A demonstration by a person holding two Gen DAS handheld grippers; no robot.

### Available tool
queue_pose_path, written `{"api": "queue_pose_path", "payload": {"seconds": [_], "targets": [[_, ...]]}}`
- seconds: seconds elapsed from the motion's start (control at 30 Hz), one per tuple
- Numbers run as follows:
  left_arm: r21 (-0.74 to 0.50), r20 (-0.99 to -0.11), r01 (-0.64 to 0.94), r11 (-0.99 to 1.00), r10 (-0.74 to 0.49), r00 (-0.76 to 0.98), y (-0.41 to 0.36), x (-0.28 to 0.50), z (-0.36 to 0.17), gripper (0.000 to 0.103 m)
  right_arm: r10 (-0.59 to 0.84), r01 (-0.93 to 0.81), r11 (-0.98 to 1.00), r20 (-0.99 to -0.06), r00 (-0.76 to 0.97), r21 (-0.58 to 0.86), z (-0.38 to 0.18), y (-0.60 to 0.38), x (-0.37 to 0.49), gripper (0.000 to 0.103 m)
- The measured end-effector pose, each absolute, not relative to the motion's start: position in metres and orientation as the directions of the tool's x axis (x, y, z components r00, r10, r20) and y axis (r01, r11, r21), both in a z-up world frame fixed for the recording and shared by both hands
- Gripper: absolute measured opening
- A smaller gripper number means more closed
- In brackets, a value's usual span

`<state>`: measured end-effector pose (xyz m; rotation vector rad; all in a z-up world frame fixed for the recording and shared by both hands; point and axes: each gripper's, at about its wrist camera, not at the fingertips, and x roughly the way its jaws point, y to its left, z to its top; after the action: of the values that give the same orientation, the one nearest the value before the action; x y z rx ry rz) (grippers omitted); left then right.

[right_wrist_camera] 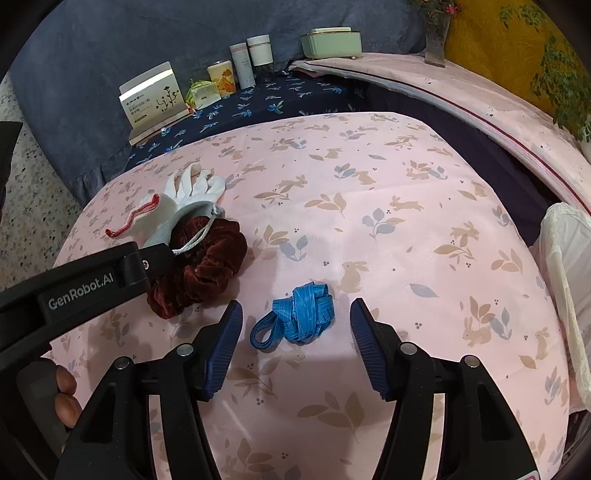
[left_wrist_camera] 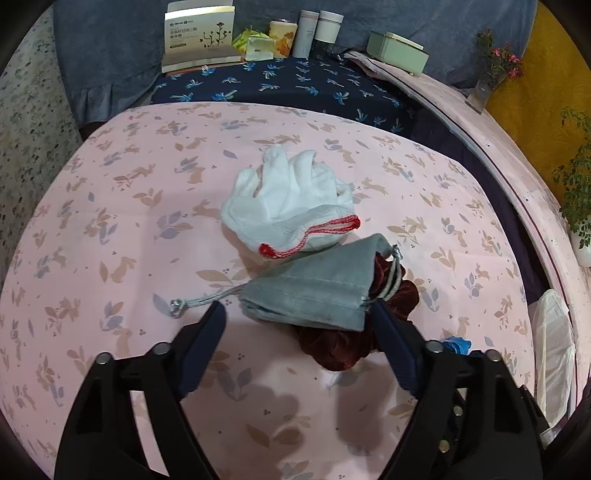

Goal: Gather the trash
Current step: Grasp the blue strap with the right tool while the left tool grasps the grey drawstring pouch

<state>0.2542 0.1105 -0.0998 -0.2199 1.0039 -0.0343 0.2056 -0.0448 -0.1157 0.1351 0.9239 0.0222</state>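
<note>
A: What is on the pink bunny cloth (left_wrist_camera: pixel 110 229)?

B: A white glove (left_wrist_camera: pixel 291 206) with a red cuff lies near the middle of the table. Just in front of it is a grey drawstring pouch (left_wrist_camera: pixel 314 291). The pouch lies on top of a dark red scrunchie (right_wrist_camera: pixel 207 258).

A: And the blue thing?

B: That is a blue ribbon (right_wrist_camera: pixel 295 317), all bunched up. It lies beside the scrunchie, closer to the front edge of the table.

A: What is the left gripper (left_wrist_camera: pixel 295 314) doing?

B: Its jaws are apart. The pouch sits between the tips. The right tip is touching the mouth of the pouch, by the scrunchie. The left tip is beside the pouch string and does not press on the pouch.

A: And the right gripper (right_wrist_camera: pixel 295 314)?

B: Its jaws are apart too. The blue ribbon lies between them, and they do not touch it.

A: Anything else?

B: A white plastic bag (right_wrist_camera: pixel 569 273) hangs off the right edge of the table. At the far edge, on a dark blue cloth (left_wrist_camera: pixel 295 85), stand a box with a flower picture (left_wrist_camera: pixel 199 37), some jars (left_wrist_camera: pixel 317 31) and a green case (left_wrist_camera: pixel 397 50).
</note>
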Motion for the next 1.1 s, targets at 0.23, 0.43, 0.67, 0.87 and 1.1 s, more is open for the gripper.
{"api": "queue_pose_path", "payload": {"seconds": [0.23,0.43,0.67,0.87,1.1], "targets": [[-0.230,-0.826,-0.043,0.972,-0.172,0.536,0.106,0.251,-0.098,0.015,0.093,0.040,0.989,-0.799,0.595,0.145,-0.120,-0.047,0.205,0.030],[-0.232,-0.812,-0.035,0.972,-0.174,0.556,0.102,0.237,-0.086,0.004,0.099,0.047,0.986,-0.787,0.609,0.161,-0.111,-0.053,0.196,0.025],[-0.235,-0.791,-0.011,0.972,-0.185,0.584,0.087,0.217,-0.061,0.003,0.101,0.058,0.982,-0.753,0.650,0.181,-0.088,-0.066,0.176,0.024],[-0.229,-0.764,0.039,0.973,-0.205,0.612,0.061,0.199,-0.035,0.003,0.089,0.078,0.978,-0.719,0.689,0.196,-0.064,-0.086,0.158,0.024],[-0.220,-0.735,0.124,0.968,-0.248,0.631,0.015,0.178,-0.009,0.002,0.053,0.126,0.970,-0.686,0.725,0.207,-0.041,-0.121,0.133,0.024]]}}
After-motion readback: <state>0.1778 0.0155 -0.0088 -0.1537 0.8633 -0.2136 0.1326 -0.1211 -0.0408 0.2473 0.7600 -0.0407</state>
